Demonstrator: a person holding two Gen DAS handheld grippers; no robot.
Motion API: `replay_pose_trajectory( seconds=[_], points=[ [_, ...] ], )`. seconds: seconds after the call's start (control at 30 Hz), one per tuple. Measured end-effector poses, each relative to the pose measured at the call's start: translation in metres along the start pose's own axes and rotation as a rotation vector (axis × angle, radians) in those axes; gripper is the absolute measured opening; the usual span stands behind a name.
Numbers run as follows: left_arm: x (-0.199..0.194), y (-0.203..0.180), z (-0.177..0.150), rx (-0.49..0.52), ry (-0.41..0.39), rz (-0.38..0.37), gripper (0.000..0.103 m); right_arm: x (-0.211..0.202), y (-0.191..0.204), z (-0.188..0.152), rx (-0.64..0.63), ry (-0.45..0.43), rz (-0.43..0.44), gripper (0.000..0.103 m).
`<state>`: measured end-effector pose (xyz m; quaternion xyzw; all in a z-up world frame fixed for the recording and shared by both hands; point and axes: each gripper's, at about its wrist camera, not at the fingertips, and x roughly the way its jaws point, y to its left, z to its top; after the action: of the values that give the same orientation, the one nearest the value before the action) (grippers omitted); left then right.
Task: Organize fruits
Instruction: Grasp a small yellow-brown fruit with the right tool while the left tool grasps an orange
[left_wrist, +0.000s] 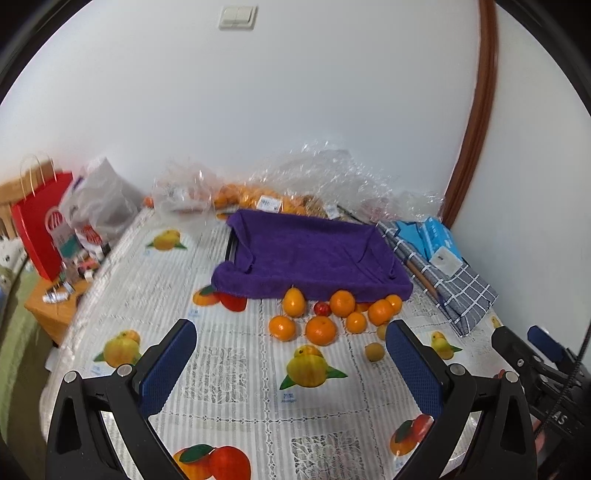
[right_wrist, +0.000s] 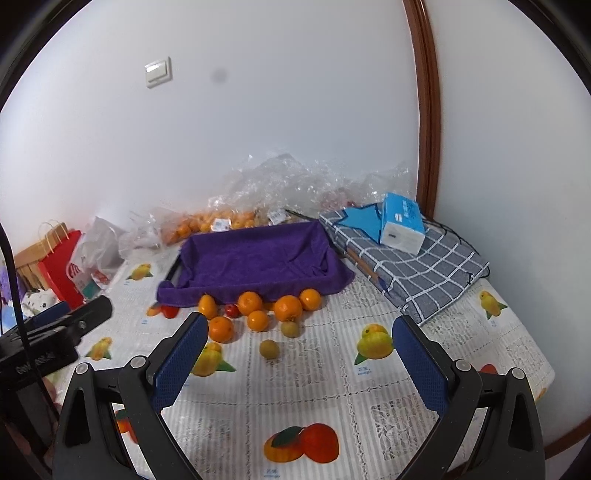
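Several oranges (left_wrist: 320, 329) (right_wrist: 287, 307) lie loose on the table in front of a tray lined with a purple towel (left_wrist: 314, 254) (right_wrist: 255, 258). Among them are a small red fruit (left_wrist: 322, 308) (right_wrist: 232, 310), an elongated orange fruit (left_wrist: 293, 302) (right_wrist: 207, 305) and two small yellow-brown fruits (left_wrist: 374, 352) (right_wrist: 269, 348). My left gripper (left_wrist: 291, 336) is open and empty, held above the table short of the fruit. My right gripper (right_wrist: 299, 334) is open and empty too, also short of the fruit. The tray holds no fruit.
Clear plastic bags with more oranges (left_wrist: 258, 195) (right_wrist: 207, 223) lie behind the tray. A checked grey cloth bundle (right_wrist: 410, 266) with a blue tissue box (right_wrist: 402, 223) sits right of it. A red paper bag (left_wrist: 40, 236) stands off the table's left edge. The tablecloth (left_wrist: 229, 354) has printed fruit.
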<state>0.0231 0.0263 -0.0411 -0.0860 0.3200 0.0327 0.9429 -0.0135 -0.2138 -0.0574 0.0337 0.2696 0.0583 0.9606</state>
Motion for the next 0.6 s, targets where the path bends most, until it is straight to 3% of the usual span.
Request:
replay_pose_trajectory(
  seconds=[0.27, 0.33, 0.47, 0.6],
  points=[
    [0.057, 0.038, -0.022, -0.013, 0.126, 0.060, 0.101, 0.064, -0.008, -0.024, -0.034, 0.106, -0.001, 0.097],
    [0.071, 0.048, -0.032, -0.052, 0.183, 0.051, 0.096, 0.082, -0.006, -0.033, -0.044, 0.149, 0.018, 0.091],
    [0.094, 0.062, -0.043, -0.038, 0.217, 0.062, 0.091, 0.114, 0.002, -0.048, -0.055, 0.220, 0.058, 0.074],
    [0.110, 0.061, -0.052, -0.024, 0.222, 0.049, 0.088, 0.139, 0.014, -0.056, -0.063, 0.234, 0.100, 0.072]
  ],
)
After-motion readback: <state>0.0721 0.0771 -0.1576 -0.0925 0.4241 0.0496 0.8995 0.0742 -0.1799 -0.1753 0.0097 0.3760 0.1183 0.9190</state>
